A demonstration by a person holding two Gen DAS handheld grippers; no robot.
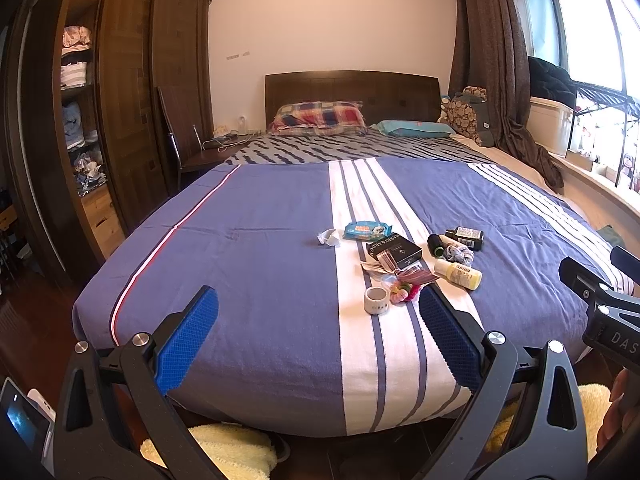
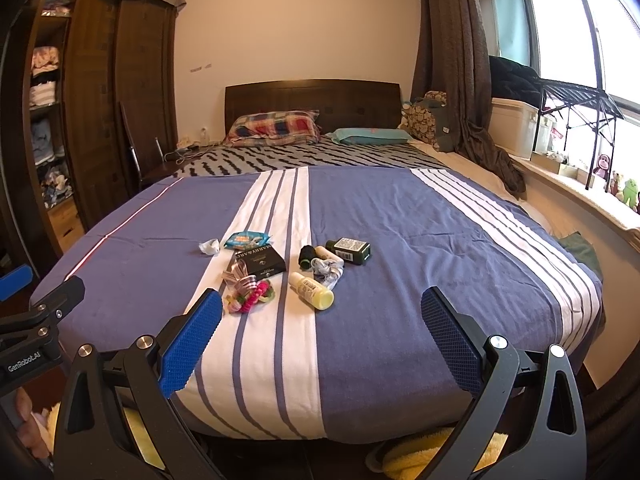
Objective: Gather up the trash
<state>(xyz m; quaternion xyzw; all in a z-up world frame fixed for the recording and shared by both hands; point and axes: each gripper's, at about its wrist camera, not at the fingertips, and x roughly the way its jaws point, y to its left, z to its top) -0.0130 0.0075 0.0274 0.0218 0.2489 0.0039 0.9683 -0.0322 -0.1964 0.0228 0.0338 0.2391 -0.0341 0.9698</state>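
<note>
Holding both grippers, left (image 1: 318, 334) and right (image 2: 322, 336), with fingers wide and empty, you have all the litter (image 2: 280, 270) on the bed (image 2: 400, 240) left.

Crumpled white scrap (image 1: 329, 237), lying alone on blue bedspread (image 1: 248, 240), just left of white stripe. Blue wet-wipe packet (image 1: 366, 231), flat, on the stripe just beside the scrap. Torn striped wrapper pieces (image 2: 240, 276), loose, touching the black box (image 2: 259, 261).
</note>
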